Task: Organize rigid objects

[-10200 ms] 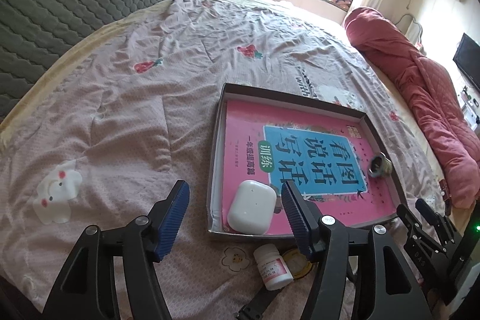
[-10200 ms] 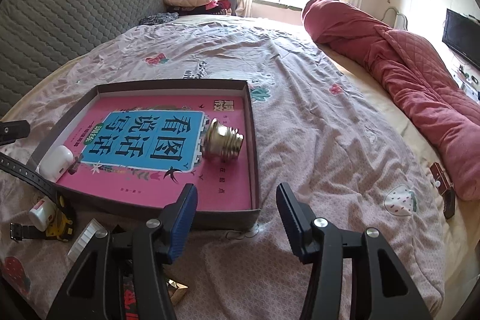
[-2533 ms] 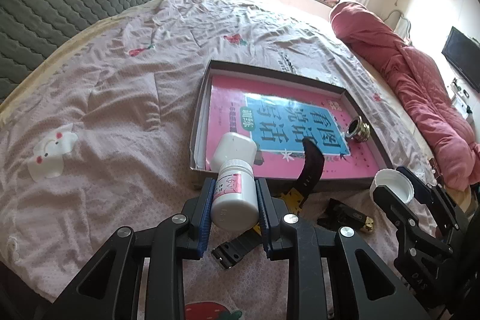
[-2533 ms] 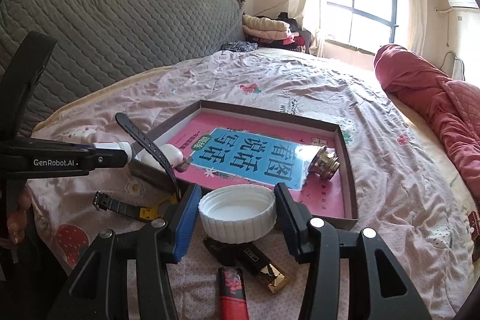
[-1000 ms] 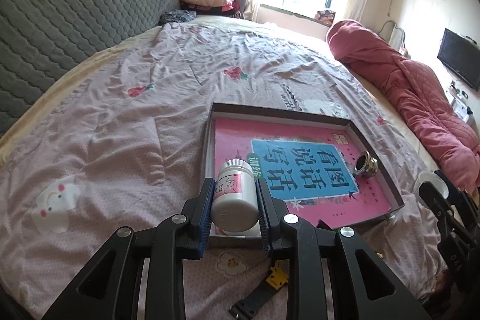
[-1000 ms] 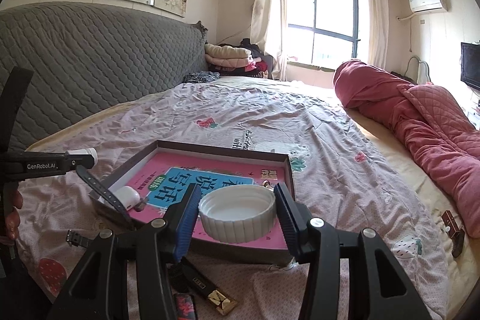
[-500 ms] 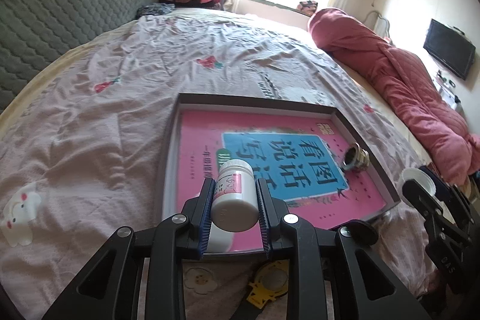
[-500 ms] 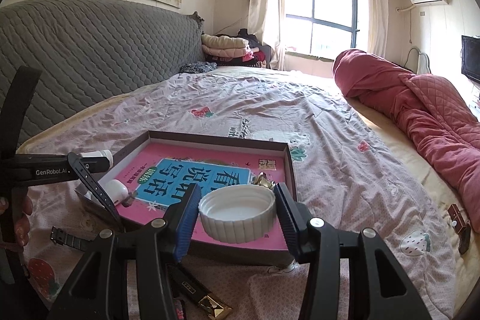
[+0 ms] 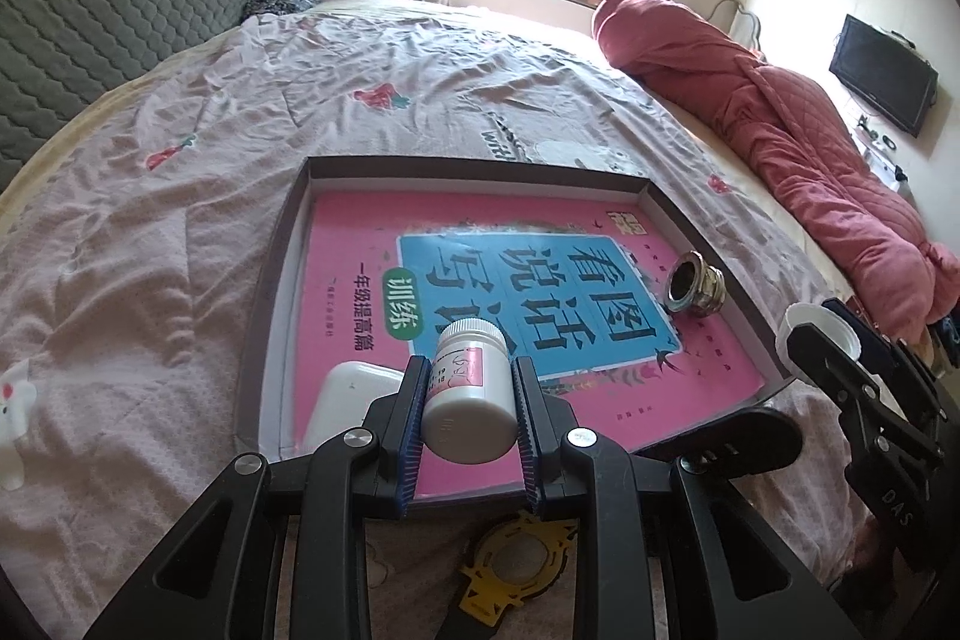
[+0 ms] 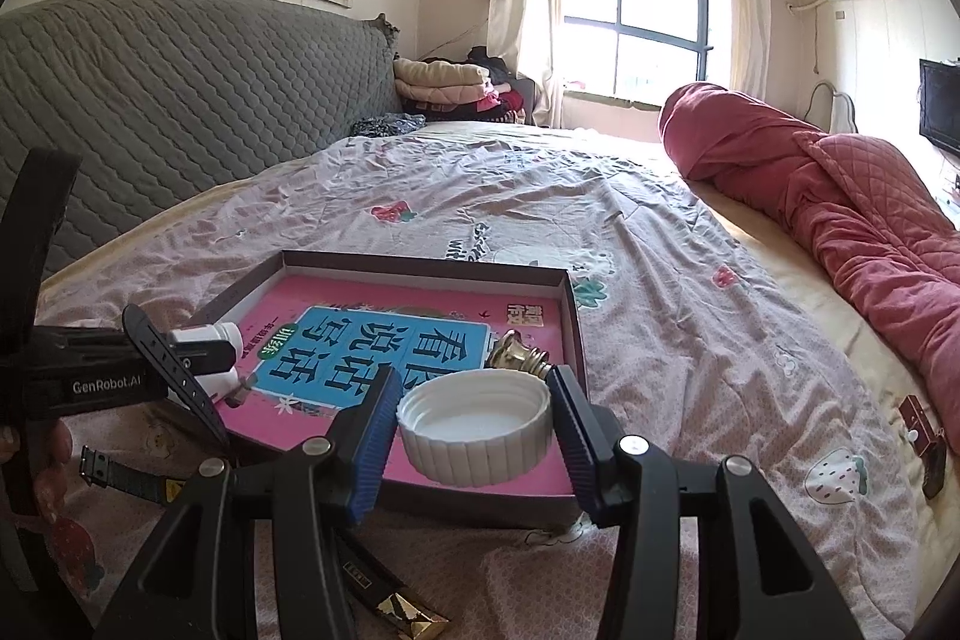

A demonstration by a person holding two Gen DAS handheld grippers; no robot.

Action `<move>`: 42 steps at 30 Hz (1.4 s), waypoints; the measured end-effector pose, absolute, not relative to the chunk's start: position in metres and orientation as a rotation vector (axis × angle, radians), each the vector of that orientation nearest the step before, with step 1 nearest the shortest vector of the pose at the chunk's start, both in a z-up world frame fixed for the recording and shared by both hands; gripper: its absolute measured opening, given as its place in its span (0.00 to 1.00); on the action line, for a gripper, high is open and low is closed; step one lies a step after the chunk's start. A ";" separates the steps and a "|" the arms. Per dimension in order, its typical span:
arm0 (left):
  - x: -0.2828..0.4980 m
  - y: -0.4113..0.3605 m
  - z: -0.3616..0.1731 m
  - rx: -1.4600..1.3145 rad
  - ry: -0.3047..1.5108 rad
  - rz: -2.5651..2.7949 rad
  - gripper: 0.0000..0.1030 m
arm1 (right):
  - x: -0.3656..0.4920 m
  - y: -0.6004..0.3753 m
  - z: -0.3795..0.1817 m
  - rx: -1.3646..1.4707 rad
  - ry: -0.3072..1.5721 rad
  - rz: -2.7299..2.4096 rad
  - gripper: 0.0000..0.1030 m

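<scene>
My left gripper (image 9: 469, 394) is shut on a small white pill bottle (image 9: 471, 400) with a pink label, held over the near edge of the shallow brown box (image 9: 480, 170). A pink book (image 9: 516, 280) lines the box. A white earbud case (image 9: 348, 400) and a metal fitting (image 9: 695, 283) lie in the box. My right gripper (image 10: 474, 430) is shut on a white ribbed jar lid (image 10: 474, 427), open side up, above the box's near right corner (image 10: 573, 304). The left gripper and its bottle (image 10: 207, 340) also show in the right wrist view.
A yellow and black watch-like strap (image 9: 516, 562) lies on the bed in front of the box, its band (image 10: 174, 376) curling up. A gold and black lighter (image 10: 396, 604) lies below my right gripper. A red quilt (image 10: 840, 184) lies along the right.
My left gripper has moved the bottle forward and lower, over the box's near edge. My right gripper holds the lid nearly still, slightly closer to the box.
</scene>
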State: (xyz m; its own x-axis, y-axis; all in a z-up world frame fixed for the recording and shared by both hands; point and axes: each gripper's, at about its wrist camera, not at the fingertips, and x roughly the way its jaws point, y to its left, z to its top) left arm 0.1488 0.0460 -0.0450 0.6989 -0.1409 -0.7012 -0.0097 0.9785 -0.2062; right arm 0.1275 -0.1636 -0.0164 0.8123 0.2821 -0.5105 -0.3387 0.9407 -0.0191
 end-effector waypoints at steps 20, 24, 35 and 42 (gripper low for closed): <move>0.156 0.038 -0.069 -0.154 0.855 -0.048 0.27 | 0.153 -0.161 -0.032 -0.103 0.573 0.322 0.49; 0.156 0.037 -0.068 -0.146 0.854 -0.049 0.27 | 0.157 -0.159 -0.034 -0.103 0.583 0.324 0.49; 0.155 0.036 -0.067 -0.143 0.853 -0.037 0.27 | 0.177 -0.153 -0.048 -0.112 0.654 0.313 0.49; 0.155 0.036 -0.067 -0.144 0.853 -0.038 0.27 | 0.188 -0.150 -0.060 -0.116 0.719 0.306 0.49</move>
State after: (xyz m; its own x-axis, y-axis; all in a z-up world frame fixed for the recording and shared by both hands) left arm 0.1551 0.0355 -0.0674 0.6577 -0.0909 -0.7478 -0.0243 0.9896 -0.1416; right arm 0.1876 -0.1499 -0.0599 0.7104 0.2358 -0.6631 -0.3152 0.9490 -0.0002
